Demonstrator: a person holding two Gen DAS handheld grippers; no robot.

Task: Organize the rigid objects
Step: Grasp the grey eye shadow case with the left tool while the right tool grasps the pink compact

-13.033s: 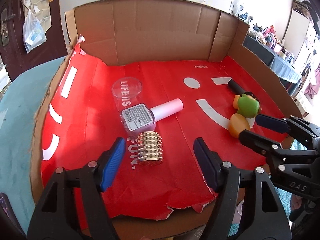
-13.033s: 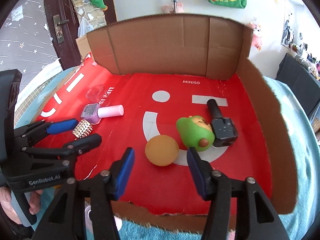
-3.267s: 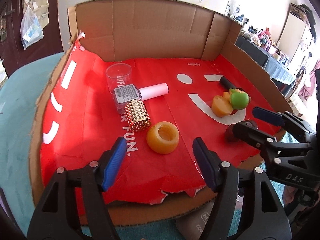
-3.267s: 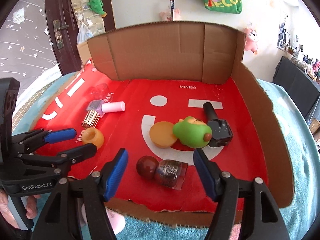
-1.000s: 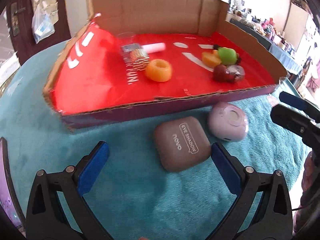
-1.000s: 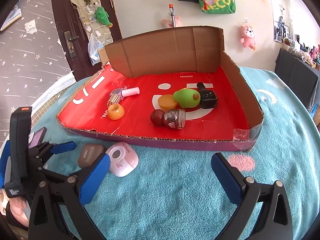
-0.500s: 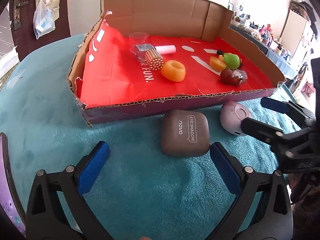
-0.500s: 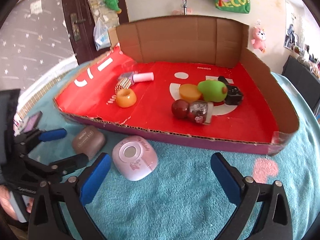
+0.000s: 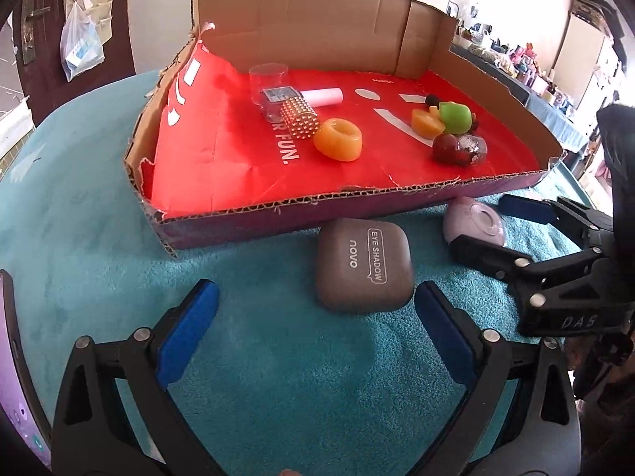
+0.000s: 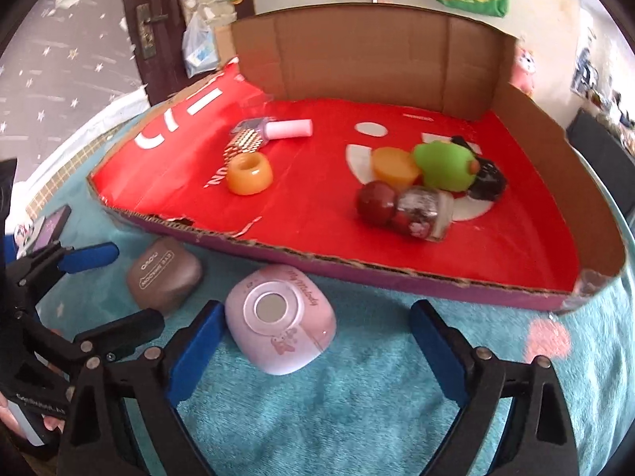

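Observation:
A brown eye shadow case (image 9: 363, 267) lies on the teal towel in front of the cardboard box (image 9: 238, 166). My left gripper (image 9: 315, 301) is open, and the case's near end sits between its fingertips, closer to the right one. A pink round compact (image 10: 279, 317) lies to the case's right. My right gripper (image 10: 317, 313) straddles it with its jaws closing. Its left finger is at the compact's edge and the right finger stands well clear. The right wrist view also shows the brown case (image 10: 164, 273) and the left gripper (image 10: 135, 285) around it.
Inside the red-lined box lie an orange ring (image 9: 337, 144), a gold studded cylinder (image 9: 299, 119), a pink-capped bottle (image 9: 321, 97), a green toy (image 9: 454, 117) and a dark red bottle (image 9: 458, 150). A phone (image 9: 16, 377) lies at the left edge. The teal towel (image 9: 119, 258) covers the table.
Both grippers have left the box and come down in front of it. The right one has closed in on the pink compact with narrower jaws. The left has edged up to the brown case.

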